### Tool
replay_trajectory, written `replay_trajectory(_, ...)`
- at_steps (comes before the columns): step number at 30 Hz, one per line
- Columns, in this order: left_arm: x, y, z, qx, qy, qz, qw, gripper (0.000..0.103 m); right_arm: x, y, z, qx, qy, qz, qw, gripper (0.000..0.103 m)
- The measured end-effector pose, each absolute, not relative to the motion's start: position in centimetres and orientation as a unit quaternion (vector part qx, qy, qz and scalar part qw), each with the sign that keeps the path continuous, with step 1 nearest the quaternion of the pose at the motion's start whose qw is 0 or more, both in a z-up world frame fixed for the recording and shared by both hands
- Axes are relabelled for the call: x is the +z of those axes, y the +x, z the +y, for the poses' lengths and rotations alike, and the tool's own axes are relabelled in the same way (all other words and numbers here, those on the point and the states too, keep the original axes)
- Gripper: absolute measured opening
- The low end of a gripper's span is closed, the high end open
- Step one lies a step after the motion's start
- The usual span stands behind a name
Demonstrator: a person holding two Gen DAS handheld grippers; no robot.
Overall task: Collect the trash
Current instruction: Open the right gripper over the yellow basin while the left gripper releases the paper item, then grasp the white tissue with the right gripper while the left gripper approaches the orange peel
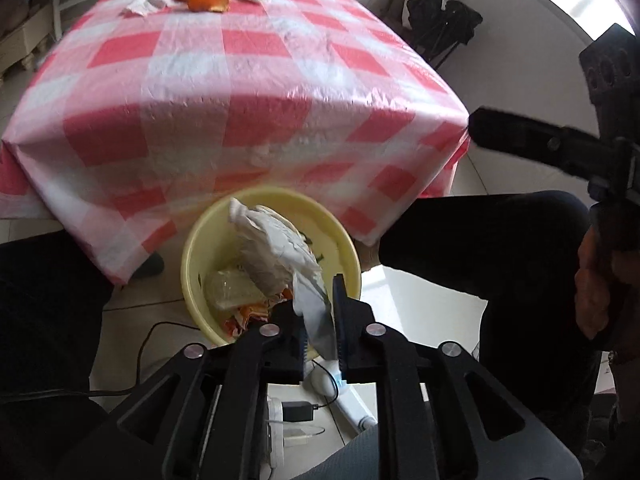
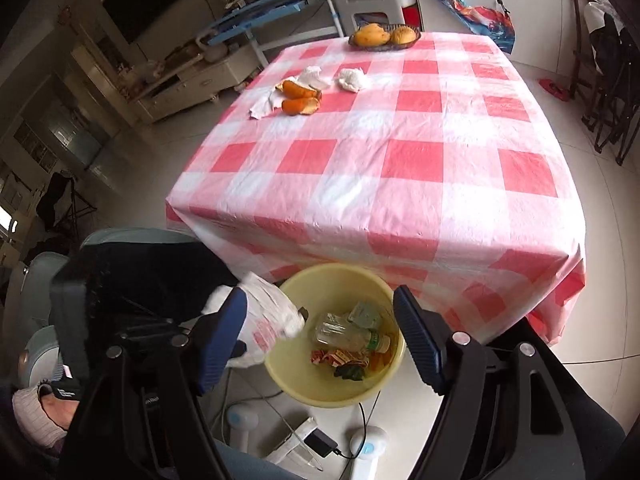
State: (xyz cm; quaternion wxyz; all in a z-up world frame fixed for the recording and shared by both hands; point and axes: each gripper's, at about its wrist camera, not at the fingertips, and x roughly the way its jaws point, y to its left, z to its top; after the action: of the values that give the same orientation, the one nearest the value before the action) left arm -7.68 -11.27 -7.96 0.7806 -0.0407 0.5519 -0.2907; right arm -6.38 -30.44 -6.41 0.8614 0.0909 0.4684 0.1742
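Observation:
A yellow basin stands on the floor against the front edge of the table with the red-and-white checked cloth. My left gripper is shut on a crumpled white plastic bag, which hangs over the basin; the bag also shows at the basin's left rim. Inside lie a plastic bottle and coloured wrappers. My right gripper stands open above the basin, holding nothing. Far across the table lie orange peels, crumpled tissues and a paper napkin.
A basket of fruit sits at the table's far edge. On the floor near the basin are a charger, cables and white devices. A person's dark trouser legs flank the basin. Shelves and a folding rack stand beyond.

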Motion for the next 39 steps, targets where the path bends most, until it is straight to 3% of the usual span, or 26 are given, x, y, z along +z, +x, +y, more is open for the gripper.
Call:
replay_trajectory(4, -7.2, -7.5, -10.8, -0.295, -0.057, 0.539, 0.787, 0.04, -5.8, -6.8, -31.3, 0.173, 0.104, 0.443, 0.874, 0.076)
replay_trajectory(12, -4.5, -7.3, -8.7, -0.284, -0.101, 0.469, 0.83, 0.043, -4.8, -7.5, -31.1, 0.18, 0.103, 0.405, 0.891, 0.076)
replay_trajectory(16, -2.2, -7.3, -7.1, -0.248, -0.109, 0.41, 0.871, 0.052, -4.3, -7.9, -30.4, 0.189, 0.088, 0.387, 0.898, 0.076)
replay_trajectory(29, 1.7, 3.7, -3.5, -0.179, -0.139, 0.377, 0.898, 0.053, -3.2, 0.1, -29.3, 0.207, 0.063, 0.372, 0.903, 0.076)
replay_trajectory(39, -1.0, 14.4, -4.4, -0.151, -0.118, 0.412, 0.891, 0.052, -5.5, 12.4, -29.3, 0.172, 0.049, 0.399, 0.899, 0.059)
